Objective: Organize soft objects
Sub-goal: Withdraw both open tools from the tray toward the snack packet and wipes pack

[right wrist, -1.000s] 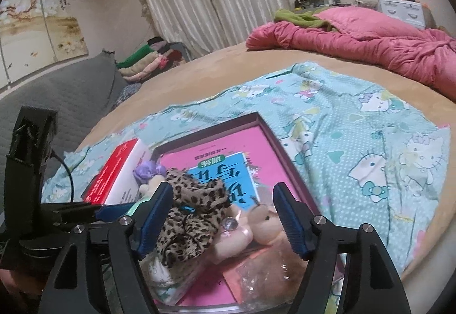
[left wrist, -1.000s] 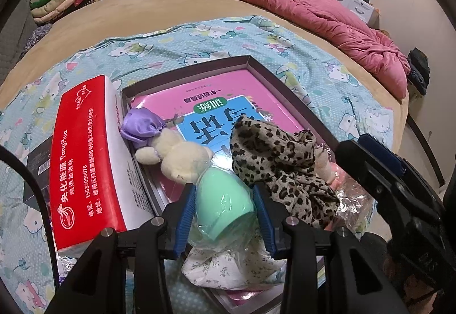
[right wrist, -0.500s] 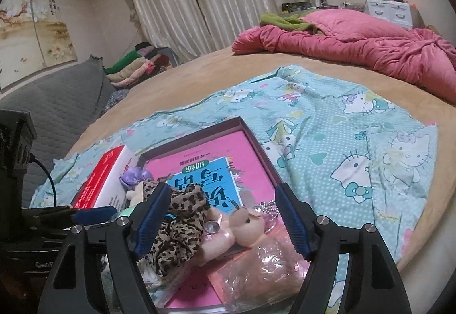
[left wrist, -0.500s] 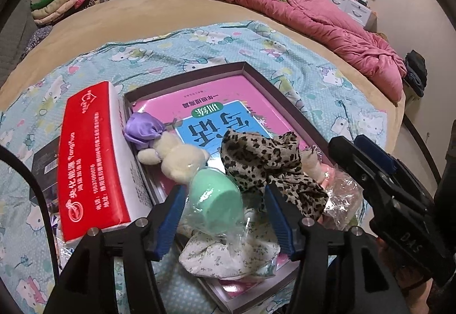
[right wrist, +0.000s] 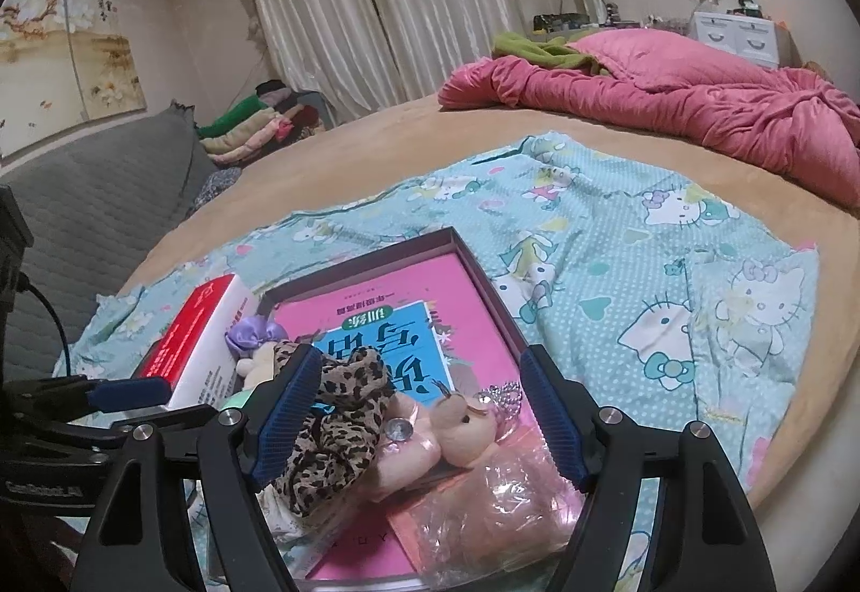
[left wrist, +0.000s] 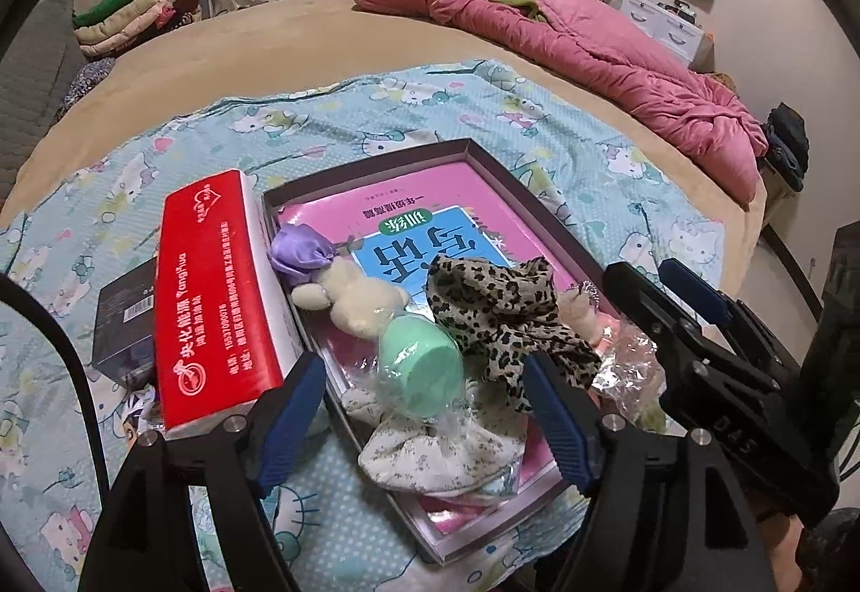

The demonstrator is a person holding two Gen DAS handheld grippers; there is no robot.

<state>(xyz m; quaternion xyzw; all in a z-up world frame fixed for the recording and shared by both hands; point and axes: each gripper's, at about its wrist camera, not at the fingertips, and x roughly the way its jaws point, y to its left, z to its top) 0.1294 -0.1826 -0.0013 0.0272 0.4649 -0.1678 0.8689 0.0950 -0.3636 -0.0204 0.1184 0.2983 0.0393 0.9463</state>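
Observation:
A shallow dark-rimmed box [left wrist: 543, 215] holding a pink book lies on the Hello Kitty sheet. In it lie a cream plush with a purple bow [left wrist: 355, 296], a mint green soft piece in clear wrap [left wrist: 422, 366], a leopard-print cloth [left wrist: 500, 312], a floral white cloth [left wrist: 430, 457] and a pink plush [right wrist: 457, 425] in crinkled plastic. My left gripper [left wrist: 424, 425] is open and empty, just in front of the mint piece. My right gripper [right wrist: 419, 420] is open and empty, its fingers either side of the leopard cloth [right wrist: 338, 420] and pink plush.
A red and white tissue box [left wrist: 215, 291] stands against the box's left side, with a small black box [left wrist: 123, 323] behind it. A pink quilt [left wrist: 591, 49] lies heaped at the far right of the bed. Folded clothes [right wrist: 252, 129] are stacked by the curtains.
My left gripper has opened, let go of the mint green piece and drawn back; the piece now lies in the box. My right gripper has drawn back a little, still open.

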